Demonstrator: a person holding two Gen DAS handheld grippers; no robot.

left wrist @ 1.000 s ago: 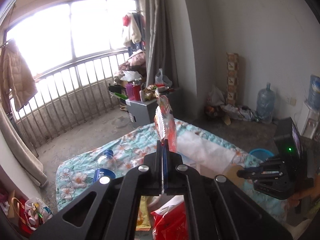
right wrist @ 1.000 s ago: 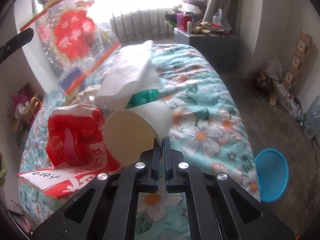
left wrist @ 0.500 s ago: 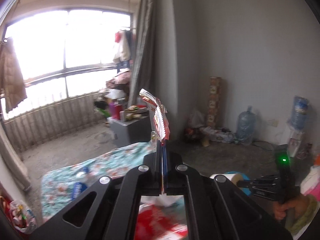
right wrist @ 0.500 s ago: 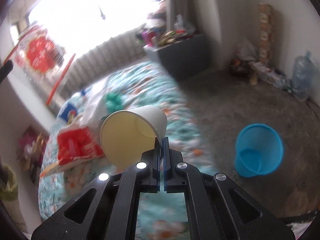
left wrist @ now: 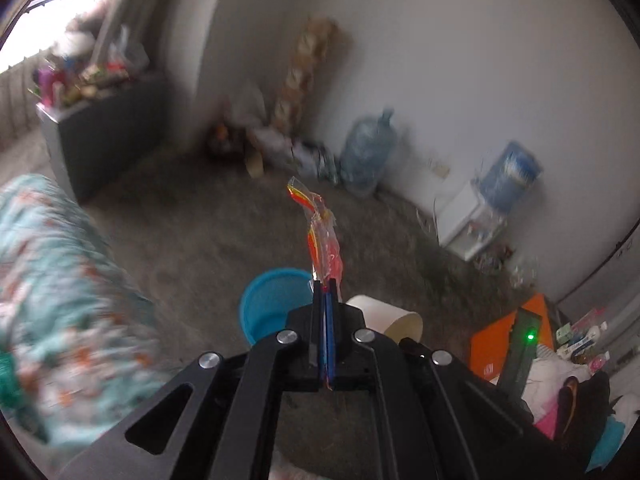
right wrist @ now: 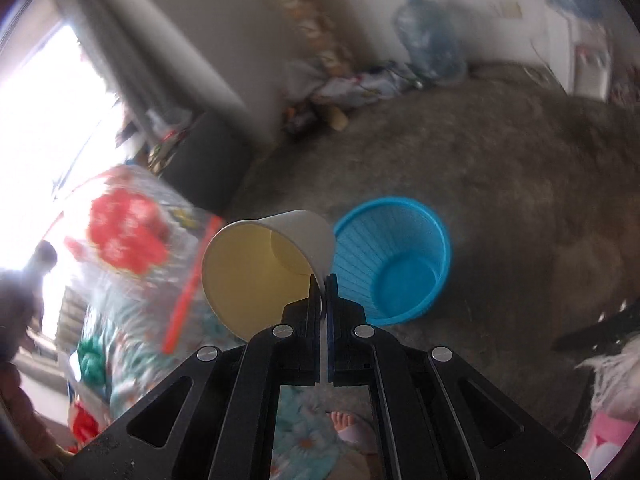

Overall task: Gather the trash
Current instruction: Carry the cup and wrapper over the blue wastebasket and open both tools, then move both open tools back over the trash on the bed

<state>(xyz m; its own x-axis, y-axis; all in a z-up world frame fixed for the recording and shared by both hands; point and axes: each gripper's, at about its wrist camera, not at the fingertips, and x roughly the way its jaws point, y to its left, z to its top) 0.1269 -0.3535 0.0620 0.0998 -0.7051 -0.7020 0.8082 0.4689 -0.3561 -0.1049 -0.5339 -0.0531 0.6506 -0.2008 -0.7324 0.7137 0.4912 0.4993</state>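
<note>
My left gripper (left wrist: 326, 286) is shut on a clear plastic wrapper with red print (left wrist: 322, 240), seen edge-on and sticking up past the fingertips. The same wrapper (right wrist: 132, 236) appears broadside at the left of the right wrist view. My right gripper (right wrist: 324, 280) is shut on the rim of a white paper cup (right wrist: 264, 264), its pale yellow inside facing the camera. The cup (left wrist: 384, 316) also shows just right of my left gripper. A blue plastic waste basket (right wrist: 400, 256) stands on the grey floor just beyond and right of the cup; in the left wrist view the basket (left wrist: 268, 300) lies just beyond the fingertips.
A floral-covered bed (left wrist: 52, 280) fills the left side. A grey cabinet (left wrist: 100, 140) with clutter stands by the window. Against the far wall are a big water bottle (left wrist: 368, 156), a pile of bags (right wrist: 352, 84) and a white dispenser (left wrist: 472, 224). A bare foot (right wrist: 344, 424) shows below.
Both grippers swung away from the bed toward the floor and tilted down, still holding wrapper and cup. The blue basket now sits close beyond both fingertips.
</note>
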